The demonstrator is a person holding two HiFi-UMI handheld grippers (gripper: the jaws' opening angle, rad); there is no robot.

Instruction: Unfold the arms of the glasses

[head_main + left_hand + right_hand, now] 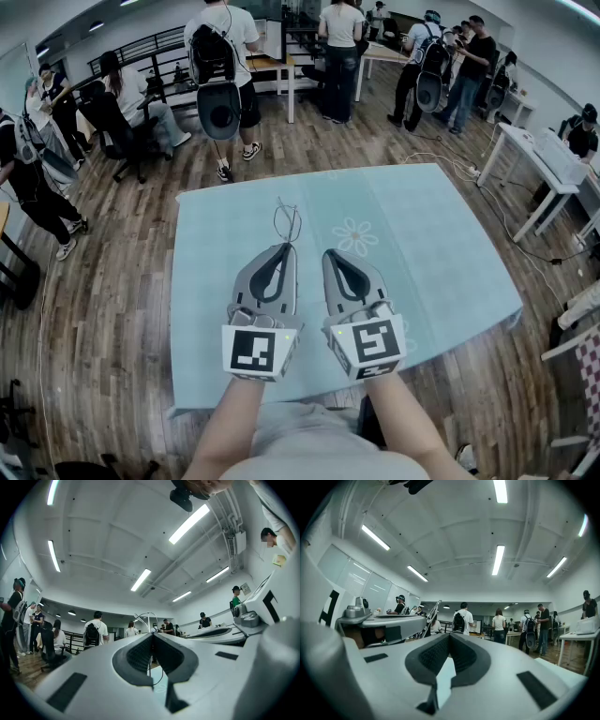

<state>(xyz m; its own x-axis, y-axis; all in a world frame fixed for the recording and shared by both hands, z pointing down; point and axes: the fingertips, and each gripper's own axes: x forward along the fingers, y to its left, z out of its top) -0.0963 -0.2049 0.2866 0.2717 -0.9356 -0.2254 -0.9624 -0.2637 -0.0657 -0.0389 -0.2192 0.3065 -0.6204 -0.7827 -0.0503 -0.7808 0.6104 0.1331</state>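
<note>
Two clenched, left tongs (288, 245) on glasses (288, 223), head view shows frame, right tongs (330, 252) empty

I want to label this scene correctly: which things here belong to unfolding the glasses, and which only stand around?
Belong to the job:
glasses
left gripper, shut on them
right gripper, shut, empty

Only around:
blue table
people behind it
white desk

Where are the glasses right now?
In the head view the glasses are pinched at the tip of the left gripper, over the middle of the blue tablecloth, just left of its flower print.
</note>
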